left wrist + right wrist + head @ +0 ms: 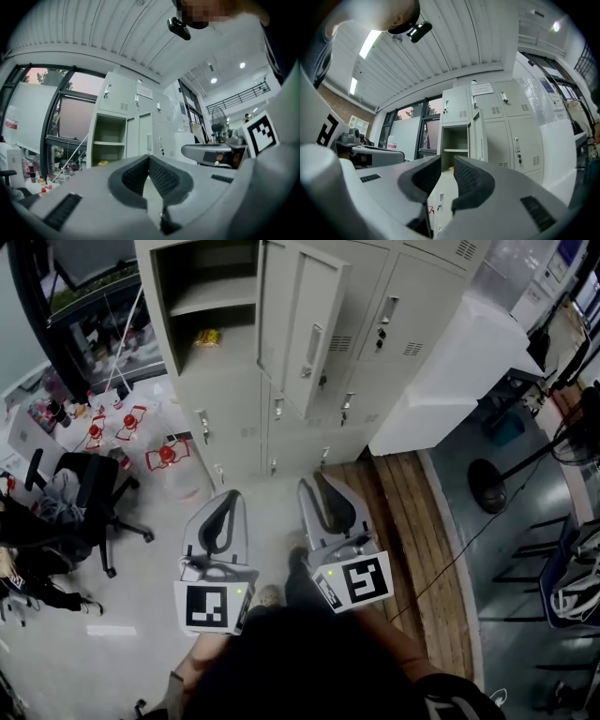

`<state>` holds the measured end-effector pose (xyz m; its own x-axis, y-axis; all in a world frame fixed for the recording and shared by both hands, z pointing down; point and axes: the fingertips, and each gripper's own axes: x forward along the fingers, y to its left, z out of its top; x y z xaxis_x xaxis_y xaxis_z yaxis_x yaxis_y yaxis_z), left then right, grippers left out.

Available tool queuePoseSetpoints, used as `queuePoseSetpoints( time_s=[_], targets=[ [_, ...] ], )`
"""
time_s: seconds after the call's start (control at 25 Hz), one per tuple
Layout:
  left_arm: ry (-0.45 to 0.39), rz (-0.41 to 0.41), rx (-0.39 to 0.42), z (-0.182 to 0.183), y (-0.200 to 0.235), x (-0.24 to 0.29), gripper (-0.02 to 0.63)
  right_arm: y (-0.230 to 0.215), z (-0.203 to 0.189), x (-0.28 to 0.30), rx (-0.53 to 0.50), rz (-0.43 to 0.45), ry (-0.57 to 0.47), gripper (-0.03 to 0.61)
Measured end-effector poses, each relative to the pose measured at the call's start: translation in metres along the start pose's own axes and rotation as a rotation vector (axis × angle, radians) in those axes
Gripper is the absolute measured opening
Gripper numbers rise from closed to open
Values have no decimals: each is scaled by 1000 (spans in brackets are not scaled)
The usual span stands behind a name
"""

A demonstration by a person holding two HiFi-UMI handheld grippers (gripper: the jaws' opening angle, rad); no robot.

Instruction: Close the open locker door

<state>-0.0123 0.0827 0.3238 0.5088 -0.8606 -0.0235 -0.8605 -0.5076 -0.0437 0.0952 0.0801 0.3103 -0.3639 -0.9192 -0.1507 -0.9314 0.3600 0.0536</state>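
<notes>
The pale grey metal locker door [305, 329] stands swung outward, well ahead of both sets of fingers and touching neither. Ahead of the left gripper [149, 158], the open locker compartment [202, 273] holds a small yellow object [208, 337]. The left gripper's fingers are closed together and empty. The right gripper [447, 161] has its fingers narrowly apart and empty.
</notes>
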Motion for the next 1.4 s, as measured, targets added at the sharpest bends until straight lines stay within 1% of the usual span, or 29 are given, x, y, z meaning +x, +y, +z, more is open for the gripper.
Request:
queuePoseSetpoints(
  time_s=[0.2, 0.36, 0.52, 0.68, 0.8, 1.04, 1.16, 1.4],
  targets=[
    [-24, 46, -1, 7, 15, 30, 2, -11, 5, 37, -14, 66, -27, 91],
    [-50, 47, 9, 19, 17, 68, 2, -32, 10, 70, -16, 103, -38, 91],
    [-43, 44, 11, 19, 16, 112, 2, -58, 12, 101, -20, 133, -59, 91],
    [-49, 44, 16, 21, 13, 157, 2, -94, 9, 126, -20, 147, -66, 91],
    [-49, 55, 18, 22, 11, 187, 2, -119, 6, 141, -23, 160, -73, 91],
    [-46, 78, 22, 24, 3, 235, 2, -157, 2, 166, -33, 216, -68, 91],
    [-42, 101, 31, 25, 1, 253, 2, -169, -1, 175, -30, 275, -70, 91],
    [-31, 178, 37, 23, 5, 272, 2, -173, -6, 187, 3, 456, -68, 91]
  ],
)
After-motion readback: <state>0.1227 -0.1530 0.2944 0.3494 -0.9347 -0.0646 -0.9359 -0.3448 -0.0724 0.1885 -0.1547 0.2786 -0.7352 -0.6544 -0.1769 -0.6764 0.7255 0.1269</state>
